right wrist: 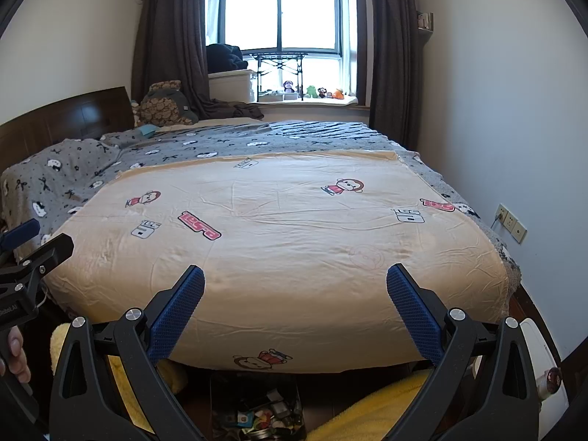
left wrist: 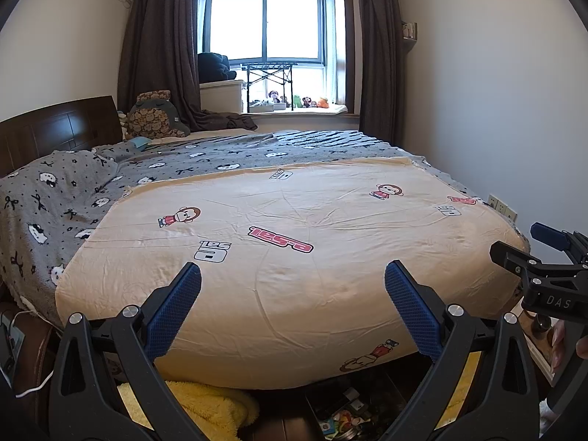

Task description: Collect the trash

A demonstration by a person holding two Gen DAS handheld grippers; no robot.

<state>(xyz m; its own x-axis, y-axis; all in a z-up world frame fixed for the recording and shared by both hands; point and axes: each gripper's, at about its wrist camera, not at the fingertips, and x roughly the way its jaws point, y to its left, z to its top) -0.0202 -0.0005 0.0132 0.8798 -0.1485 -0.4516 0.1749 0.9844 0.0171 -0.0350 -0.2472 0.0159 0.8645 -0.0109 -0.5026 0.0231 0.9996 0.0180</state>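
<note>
My left gripper [left wrist: 293,279] is open and empty, held above the near edge of the bed. My right gripper [right wrist: 295,281] is open and empty, also above the bed's near edge. A dark bin with several colourful wrappers [left wrist: 343,415] stands on the floor below the bed's edge; it also shows in the right wrist view [right wrist: 259,413]. The right gripper shows at the right edge of the left wrist view [left wrist: 544,257], and the left gripper at the left edge of the right wrist view [right wrist: 25,246]. No loose trash shows on the bed.
A beige cartoon-print sheet [left wrist: 294,228] covers the near part of the bed, with a grey blanket [left wrist: 73,191] behind it. Yellow towels [left wrist: 205,404] lie on the floor. A white object [right wrist: 544,360] stands at the right. Wall sockets [right wrist: 511,222] are on the right wall.
</note>
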